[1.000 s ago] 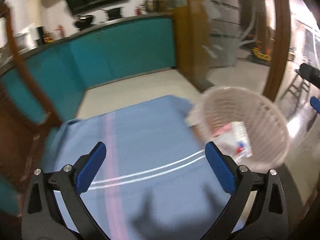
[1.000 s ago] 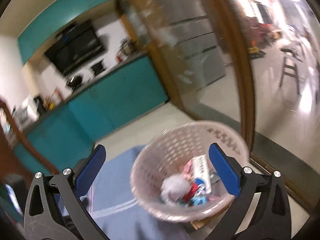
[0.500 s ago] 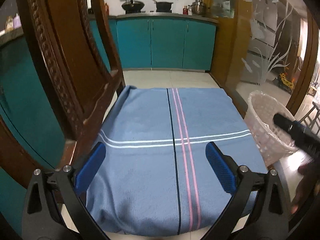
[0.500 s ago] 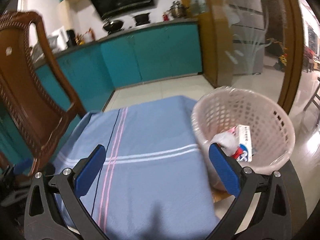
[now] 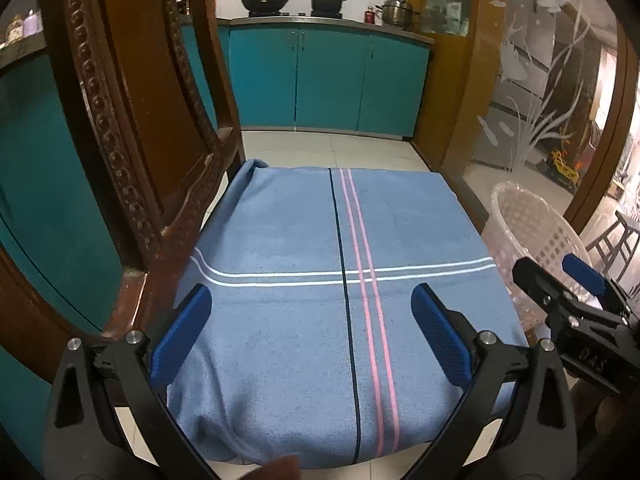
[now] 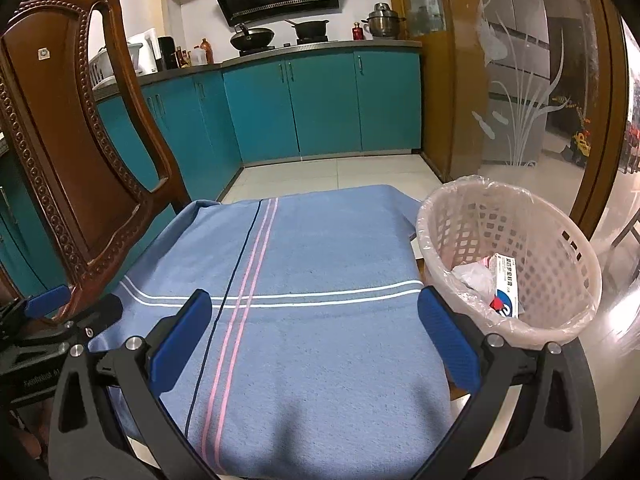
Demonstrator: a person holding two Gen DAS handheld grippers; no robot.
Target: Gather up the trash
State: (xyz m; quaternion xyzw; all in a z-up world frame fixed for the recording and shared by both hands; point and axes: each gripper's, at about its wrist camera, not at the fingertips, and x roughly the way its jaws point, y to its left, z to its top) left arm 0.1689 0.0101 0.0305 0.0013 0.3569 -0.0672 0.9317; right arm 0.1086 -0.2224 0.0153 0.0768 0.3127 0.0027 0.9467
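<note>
Trash sits inside pink lattice plastic basket (image 6: 508, 256), right of blue striped cloth (image 6: 304, 280); right hand-held gripper (image 6: 316, 336) nearer, left hand-held gripper (image 5: 312, 332) farther; both spread, empty.

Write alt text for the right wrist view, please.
The open, empty right gripper hovers over a blue striped cloth. To its right, a lined pink basket holds a small box and crumpled trash.
</note>
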